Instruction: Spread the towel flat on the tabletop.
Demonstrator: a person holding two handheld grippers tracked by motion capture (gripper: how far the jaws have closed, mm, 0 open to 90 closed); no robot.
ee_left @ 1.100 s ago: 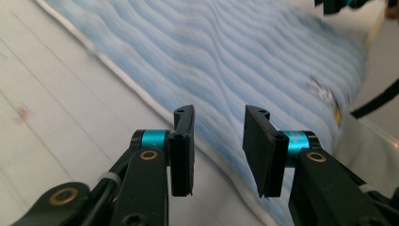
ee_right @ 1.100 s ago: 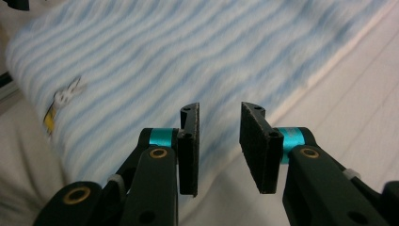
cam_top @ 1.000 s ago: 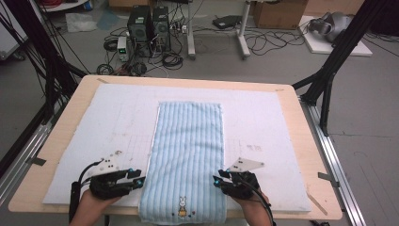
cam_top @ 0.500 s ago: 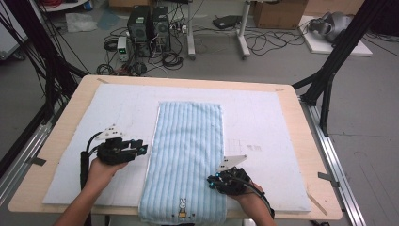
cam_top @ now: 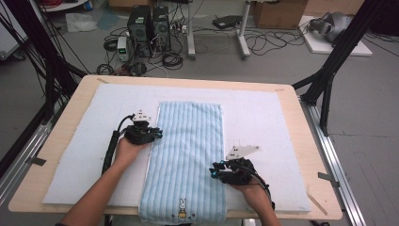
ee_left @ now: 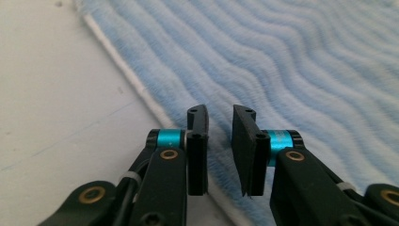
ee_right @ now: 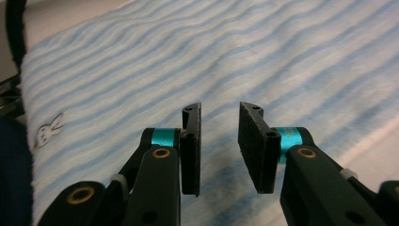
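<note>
A long light-blue striped towel (cam_top: 188, 150) lies flat on the white mat (cam_top: 268, 117), with an embroidered bunny (cam_top: 181, 205) at its near end. My left gripper (cam_top: 158, 134) rests at the towel's left edge, about halfway along it. In the left gripper view the towel (ee_left: 306, 70) runs under my left gripper (ee_left: 220, 110); its jaws have just been closing, a narrow gap remains and nothing is pinched. My right gripper (cam_top: 214, 170) sits at the towel's right edge nearer the front. In the right gripper view my right gripper (ee_right: 220, 107) has just been opening and hangs over the towel (ee_right: 188, 61) and the bunny (ee_right: 48, 127).
The mat covers most of a wooden table (cam_top: 301, 141). Black frame posts (cam_top: 329, 80) stand at the table's sides. Computers (cam_top: 150, 23) and cables lie on the floor beyond the far edge.
My left hand has travelled from the towel's near corner up along its left edge, and its jaws have narrowed. My right gripper has shifted slightly inward at the right edge.
</note>
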